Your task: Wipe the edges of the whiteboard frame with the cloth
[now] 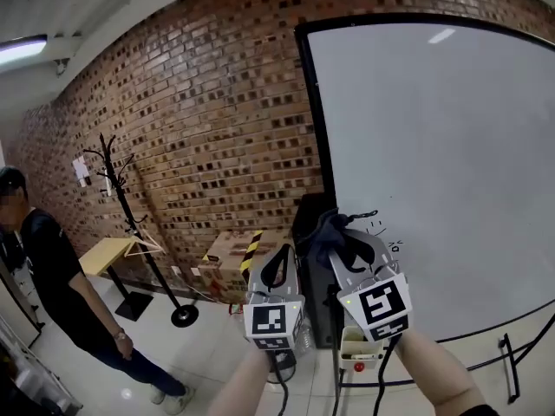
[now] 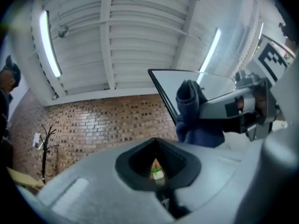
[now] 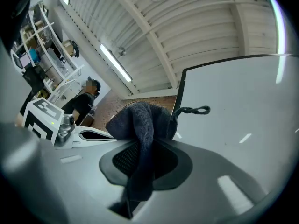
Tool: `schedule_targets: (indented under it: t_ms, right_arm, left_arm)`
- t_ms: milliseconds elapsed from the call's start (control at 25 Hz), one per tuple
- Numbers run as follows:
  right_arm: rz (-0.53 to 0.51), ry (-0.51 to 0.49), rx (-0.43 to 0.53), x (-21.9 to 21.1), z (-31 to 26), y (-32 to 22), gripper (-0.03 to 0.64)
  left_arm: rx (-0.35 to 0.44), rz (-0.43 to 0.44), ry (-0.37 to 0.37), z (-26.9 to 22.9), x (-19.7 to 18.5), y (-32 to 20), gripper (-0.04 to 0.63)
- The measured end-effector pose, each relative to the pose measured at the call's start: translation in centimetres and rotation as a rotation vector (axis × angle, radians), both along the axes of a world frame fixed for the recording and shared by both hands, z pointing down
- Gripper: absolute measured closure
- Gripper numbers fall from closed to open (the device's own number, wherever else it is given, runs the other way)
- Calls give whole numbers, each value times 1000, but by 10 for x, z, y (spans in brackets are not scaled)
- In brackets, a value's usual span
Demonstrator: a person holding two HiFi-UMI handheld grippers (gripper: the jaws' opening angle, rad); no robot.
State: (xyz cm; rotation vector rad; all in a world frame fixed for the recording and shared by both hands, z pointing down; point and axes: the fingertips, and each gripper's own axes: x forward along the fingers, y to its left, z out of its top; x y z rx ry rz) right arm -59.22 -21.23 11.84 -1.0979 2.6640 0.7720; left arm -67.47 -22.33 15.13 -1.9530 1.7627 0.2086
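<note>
Dark cloth (image 3: 140, 125) in right claw (image 1: 349, 246), near whiteboard frame (image 1: 314, 128) (left claw (image 2: 157, 166) narrow, empty)

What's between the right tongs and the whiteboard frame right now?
Just the dark cloth, clamped in the right gripper; the right gripper view shows it bunched before the whiteboard frame, nothing else.
</note>
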Motion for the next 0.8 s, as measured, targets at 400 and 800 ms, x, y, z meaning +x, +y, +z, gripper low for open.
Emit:
schedule_targets:
  t_ms: [400, 800]
  right_arm:
    - [72, -99, 132, -8, -150, -27, 558]
    - [104, -136, 230, 0, -295, -28, 558]
  left_arm:
    - [239, 44, -83, -161, -13, -35, 592]
    - [341, 86, -108, -287, 16, -53, 592]
